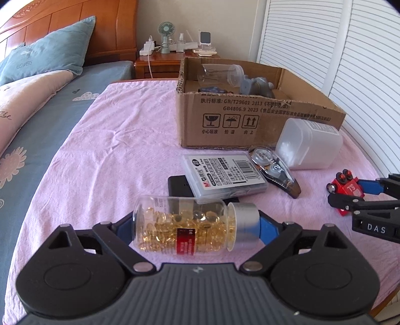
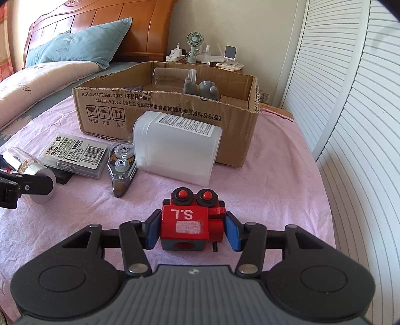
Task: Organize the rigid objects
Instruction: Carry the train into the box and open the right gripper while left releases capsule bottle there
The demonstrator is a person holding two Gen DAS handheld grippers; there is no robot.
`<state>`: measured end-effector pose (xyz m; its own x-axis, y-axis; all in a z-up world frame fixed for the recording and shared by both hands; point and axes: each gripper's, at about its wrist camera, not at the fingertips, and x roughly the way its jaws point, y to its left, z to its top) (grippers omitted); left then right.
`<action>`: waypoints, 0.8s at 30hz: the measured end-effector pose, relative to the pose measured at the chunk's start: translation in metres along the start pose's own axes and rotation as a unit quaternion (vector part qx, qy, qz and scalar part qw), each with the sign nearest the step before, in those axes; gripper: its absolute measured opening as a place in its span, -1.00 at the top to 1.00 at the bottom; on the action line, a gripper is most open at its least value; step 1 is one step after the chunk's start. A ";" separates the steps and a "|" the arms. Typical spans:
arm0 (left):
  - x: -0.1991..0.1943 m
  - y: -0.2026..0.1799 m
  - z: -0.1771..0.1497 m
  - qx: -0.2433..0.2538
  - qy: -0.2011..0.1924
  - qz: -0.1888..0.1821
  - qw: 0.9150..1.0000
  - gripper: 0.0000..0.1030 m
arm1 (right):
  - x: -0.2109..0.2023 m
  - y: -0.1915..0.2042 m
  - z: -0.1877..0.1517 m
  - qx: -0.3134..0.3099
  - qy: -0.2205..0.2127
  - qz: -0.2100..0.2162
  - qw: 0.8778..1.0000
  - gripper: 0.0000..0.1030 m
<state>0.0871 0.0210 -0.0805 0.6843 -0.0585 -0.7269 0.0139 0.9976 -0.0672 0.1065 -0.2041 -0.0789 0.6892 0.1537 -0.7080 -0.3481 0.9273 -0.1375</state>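
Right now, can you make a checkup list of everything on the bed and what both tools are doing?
Surface: pink cloth on a bed, wrinkled.
Job's things: capsule bottle lying down; red toy; white tub, tape roller, grey case on a black block, all loose by the box, which already holds a clear jar and grey figure.
Clutter: nothing seen.
Tools: left tool spans the bottle end to end; right tool shut on the toy.
Cables: white lead on the nightstand.
Surroundings: pillows, headboard, slatted doors.
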 end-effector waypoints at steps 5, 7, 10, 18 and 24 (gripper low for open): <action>-0.005 0.001 0.008 0.042 0.015 -0.021 0.999 -0.80 | -0.010 -0.004 0.006 -0.011 -0.001 0.008 1.000 -0.11; -0.008 0.001 0.010 0.063 0.017 -0.023 0.998 -0.80 | -0.015 -0.007 0.009 -0.017 -0.002 0.011 1.000 -0.11; -0.014 0.002 0.015 0.079 0.024 -0.039 0.996 -0.80 | -0.027 -0.009 0.015 -0.029 -0.008 0.011 0.999 -0.11; -0.030 0.009 0.037 0.101 0.030 -0.078 0.991 -0.80 | -0.054 -0.022 0.061 -0.043 -0.053 0.031 0.997 -0.11; -0.040 0.020 0.058 0.098 0.015 -0.083 0.992 -0.80 | -0.033 -0.029 0.106 -0.040 -0.067 0.032 0.996 -0.11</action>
<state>0.1024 0.0449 -0.0132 0.6388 -0.2204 -0.7371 0.2672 0.9620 -0.0561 0.1614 -0.1997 0.0217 0.7407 0.2597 -0.6196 -0.4390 0.8852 -0.1538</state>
